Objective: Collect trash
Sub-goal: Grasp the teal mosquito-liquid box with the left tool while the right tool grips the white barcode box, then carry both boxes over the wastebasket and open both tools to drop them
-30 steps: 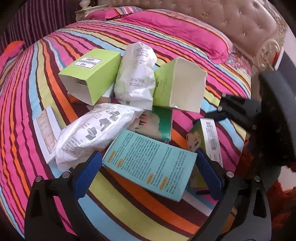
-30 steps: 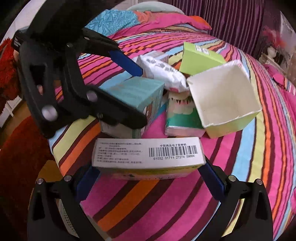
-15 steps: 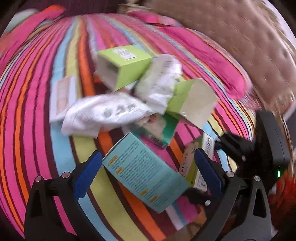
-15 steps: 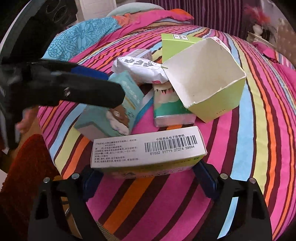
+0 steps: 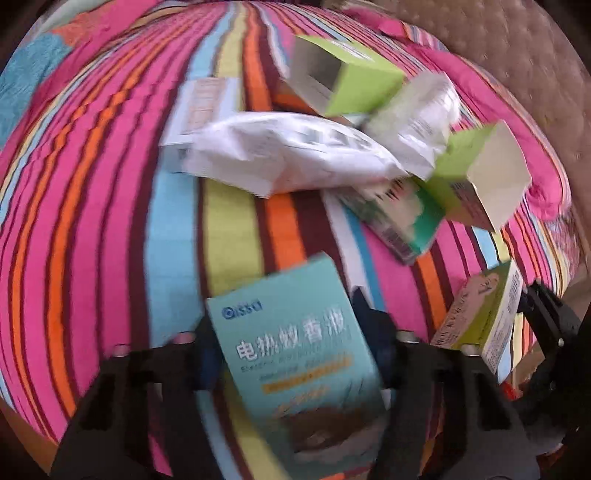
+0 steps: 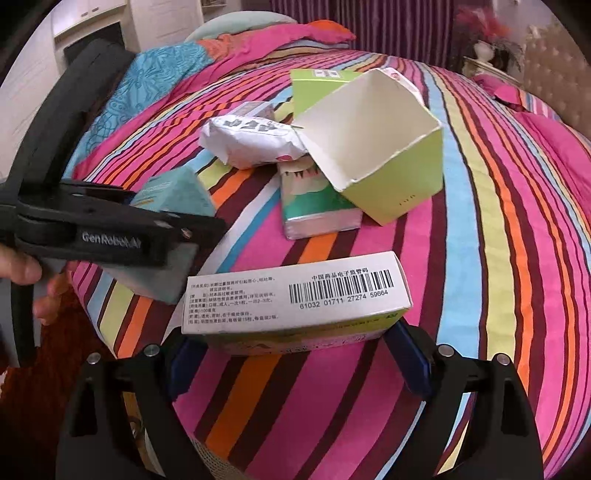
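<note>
Left gripper (image 5: 291,354): jaws closing on a teal cardboard carton (image 5: 295,354), lifted over the striped quilt (image 5: 110,221). Right gripper (image 6: 299,343): clamped on a flat white barcoded box (image 6: 295,299). Remaining heap: crumpled white bag (image 6: 255,142), open green carton (image 6: 373,147).

A striped bedspread (image 6: 498,229) covers the bed. At its far edge lie a blue patterned cloth (image 6: 155,70) and a pink pillow (image 6: 295,37); purple curtains (image 6: 388,26) hang behind.

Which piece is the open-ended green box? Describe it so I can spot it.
On the striped bedspread, find the trash pile. The open green box lies tipped against the green toothpaste carton. Unlike its neighbours, its white inside gapes open.
</note>
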Tool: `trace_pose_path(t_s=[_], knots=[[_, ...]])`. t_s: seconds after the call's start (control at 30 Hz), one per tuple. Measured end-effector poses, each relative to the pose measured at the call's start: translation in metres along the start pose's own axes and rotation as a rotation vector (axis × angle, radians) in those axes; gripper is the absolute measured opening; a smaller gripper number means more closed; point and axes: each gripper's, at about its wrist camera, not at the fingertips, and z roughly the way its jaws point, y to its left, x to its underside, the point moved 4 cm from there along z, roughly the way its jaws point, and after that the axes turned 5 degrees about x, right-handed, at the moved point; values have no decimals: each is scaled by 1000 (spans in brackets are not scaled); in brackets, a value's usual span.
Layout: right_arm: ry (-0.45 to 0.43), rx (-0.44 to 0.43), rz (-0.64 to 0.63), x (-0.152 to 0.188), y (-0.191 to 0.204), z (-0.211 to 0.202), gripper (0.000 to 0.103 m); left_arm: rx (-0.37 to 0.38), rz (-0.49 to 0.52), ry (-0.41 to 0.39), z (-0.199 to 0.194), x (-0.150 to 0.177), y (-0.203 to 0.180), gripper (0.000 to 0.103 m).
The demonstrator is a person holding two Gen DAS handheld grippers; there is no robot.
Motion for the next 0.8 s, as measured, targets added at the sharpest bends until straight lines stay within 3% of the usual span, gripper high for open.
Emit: trace_pose_path(t_s=[0.33,0.57,0.8], knots=[[-16,-13,193,-3,-12,-12,84,67,-2,-21,-24,4,5,52],[-27,10,176,-3,-2,-39,84,89,88,-62,-55,7,-13,52],[-23,-5,184,15,17,-71,84,107,135,-52,-94,56,-9,52]])
